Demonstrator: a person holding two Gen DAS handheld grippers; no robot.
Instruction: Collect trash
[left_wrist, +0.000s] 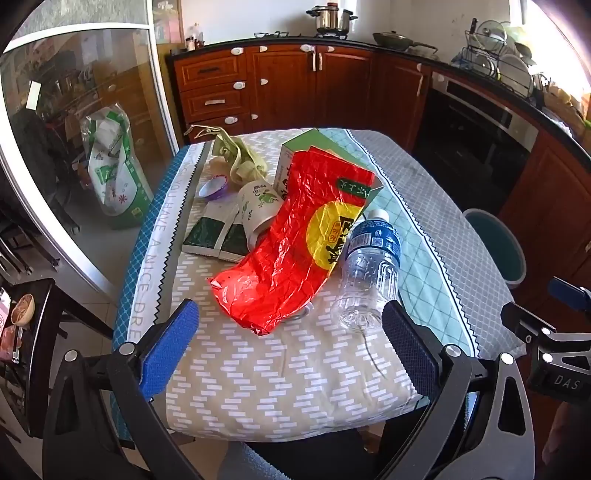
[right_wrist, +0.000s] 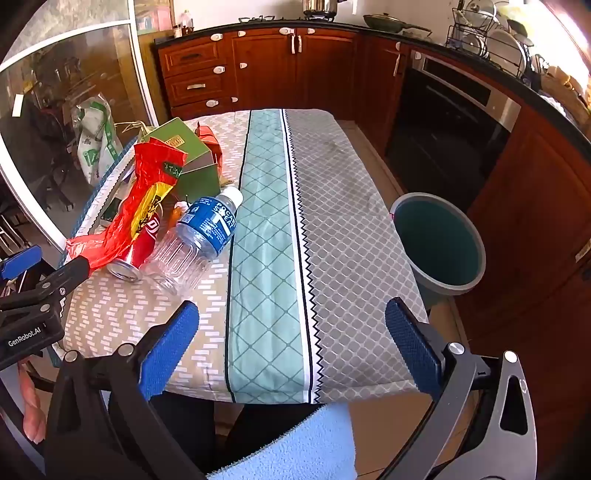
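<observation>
Both tools hang above the near edge of the bench (right_wrist: 332, 229), pitched down, nothing between the pads. Left tool (left_wrist: 290, 345) is spread wide and empty; right tool (right_wrist: 291, 339) likewise, fully released. The trash sits bunched toward the left side of the bench, mid-depth, w/ the right half bare cloth. Nearest item is the bottle (left_wrist: 369, 269): it lies on its side, long axis running near-to-far, base toward the near edge and white cap pointing to the far edge. In the left wrist view the base lies just ahead of the left tool's right finger, so the left tool looks the closer one; from the right tool the bottle (right_wrist: 199, 236) is ahead and off to the left, farther. Its axis runs roughly along the left tool's line of sight, so pads would likely close across the body w/o much wrist roll. Bottle is clear ribbed plastic, thin, prob. crushable, blue label near the neck. Touching its left side is a red wrapper (left_wrist: 295, 240), crinkled glossy film w/ a yellow disc, draped over a can (right_wrist: 138, 254) whose metal end faces the near edge. Behind: a green box (right_wrist: 188, 158) of card, a paper cup (left_wrist: 258, 210) tipped over, dried leaves (left_wrist: 240, 155) near the far left corner. The bin (right_wrist: 439, 243), round, grey rim, teal inside, stands on the floor off the right edge, closer to the right tool.
</observation>
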